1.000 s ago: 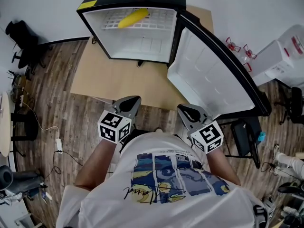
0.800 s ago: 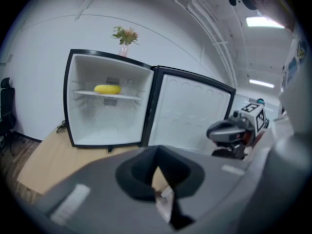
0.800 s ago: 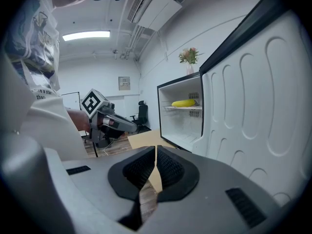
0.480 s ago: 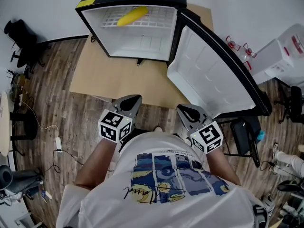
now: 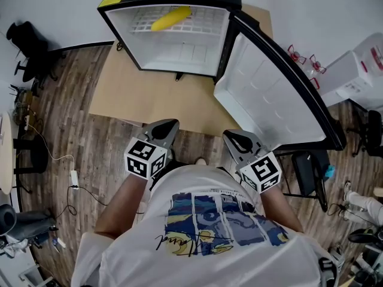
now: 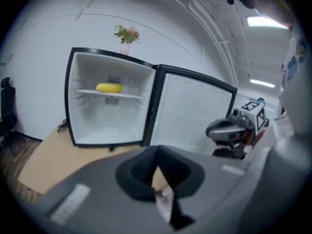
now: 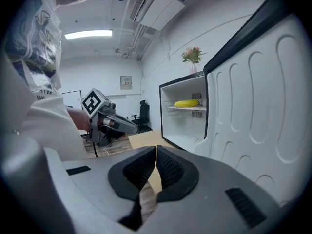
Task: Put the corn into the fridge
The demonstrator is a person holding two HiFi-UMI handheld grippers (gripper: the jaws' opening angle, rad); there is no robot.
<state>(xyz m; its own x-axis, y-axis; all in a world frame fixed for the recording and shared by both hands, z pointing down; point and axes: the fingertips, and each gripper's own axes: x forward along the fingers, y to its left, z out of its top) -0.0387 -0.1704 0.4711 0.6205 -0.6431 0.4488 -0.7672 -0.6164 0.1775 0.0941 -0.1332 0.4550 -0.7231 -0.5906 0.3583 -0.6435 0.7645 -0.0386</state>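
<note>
The yellow corn (image 5: 170,18) lies on the wire shelf inside the small black fridge (image 5: 128,40), whose door (image 5: 272,97) stands swung wide to the right. The corn (image 6: 109,87) also shows in the left gripper view, and as the same yellow corn (image 7: 185,103) in the right gripper view. My left gripper (image 5: 168,126) and right gripper (image 5: 232,137) are held close to the person's body, well short of the fridge, both shut with nothing between the jaws. The left gripper (image 6: 157,165) and right gripper (image 7: 156,157) each show their tips meeting.
A tan board (image 5: 149,94) lies on the wooden floor in front of the fridge. A vase of flowers (image 6: 126,34) stands on the fridge top. Chairs (image 5: 27,43) and cables (image 5: 66,166) are at the left, a white unit (image 5: 359,70) at the right.
The view has shifted slightly, with the fridge and its door sitting a little to the right in the picture. The grippers and the corn have not moved.
</note>
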